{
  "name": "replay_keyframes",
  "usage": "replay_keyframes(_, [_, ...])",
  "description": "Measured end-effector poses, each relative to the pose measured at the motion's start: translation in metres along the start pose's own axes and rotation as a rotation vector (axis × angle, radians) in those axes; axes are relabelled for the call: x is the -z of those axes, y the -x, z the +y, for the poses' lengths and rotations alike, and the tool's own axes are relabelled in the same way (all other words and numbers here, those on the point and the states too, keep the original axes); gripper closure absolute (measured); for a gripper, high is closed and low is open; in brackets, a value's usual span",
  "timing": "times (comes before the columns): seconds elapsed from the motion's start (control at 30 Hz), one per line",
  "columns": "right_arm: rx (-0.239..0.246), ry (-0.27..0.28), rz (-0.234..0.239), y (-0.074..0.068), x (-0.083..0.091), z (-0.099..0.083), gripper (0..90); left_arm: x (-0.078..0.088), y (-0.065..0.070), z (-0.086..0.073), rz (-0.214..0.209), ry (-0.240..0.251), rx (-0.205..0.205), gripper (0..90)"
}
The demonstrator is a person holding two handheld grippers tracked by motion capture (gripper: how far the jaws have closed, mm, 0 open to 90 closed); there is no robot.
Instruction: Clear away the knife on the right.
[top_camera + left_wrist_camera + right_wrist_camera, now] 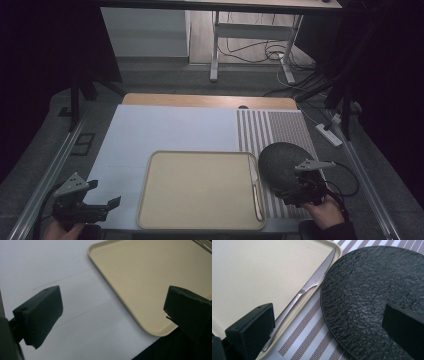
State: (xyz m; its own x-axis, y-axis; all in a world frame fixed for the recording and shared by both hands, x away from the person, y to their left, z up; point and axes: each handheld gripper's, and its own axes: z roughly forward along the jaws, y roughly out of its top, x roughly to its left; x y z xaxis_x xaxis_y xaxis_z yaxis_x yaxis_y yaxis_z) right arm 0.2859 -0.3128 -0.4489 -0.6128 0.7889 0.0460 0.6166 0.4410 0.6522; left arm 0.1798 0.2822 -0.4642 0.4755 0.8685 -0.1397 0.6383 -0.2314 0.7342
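A beige tray [200,190] lies at the table's front middle, with nothing on its flat surface. A steel knife [256,187] rests along its right rim, serrated tip pointing away. In the right gripper view the knife [312,282] lies between the tray [262,272] and a black textured plate [367,290]. The plate [282,160] sits on the striped placemat. My right gripper [299,189] is open at the plate's near edge; its jaws [328,325] straddle the knife handle and the plate rim. My left gripper [106,194] is open and holds nothing, left of the tray's near corner [155,277].
A white mat [165,130] covers the table's left and middle. A striped placemat [280,127] covers the right. The wooden table edge [210,100] runs along the back. Beyond it are desk legs and cables [270,50] on the floor. A power strip [328,134] lies at the right.
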Motion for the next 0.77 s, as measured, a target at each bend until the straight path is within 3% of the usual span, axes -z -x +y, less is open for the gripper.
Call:
replay_keyframes(0.53, [-0.025, 0.001, -0.053, 0.002, 0.017, -0.011, 0.0, 0.0, 0.0, -0.001, 0.0, 0.002, 0.005, 2.8])
replay_keyframes(0.77, [-0.021, -0.012, -0.055, 0.002, 0.018, -0.013, 0.0, 0.0, 0.0, 0.0, -0.001, 0.001, 0.002, 2.8])
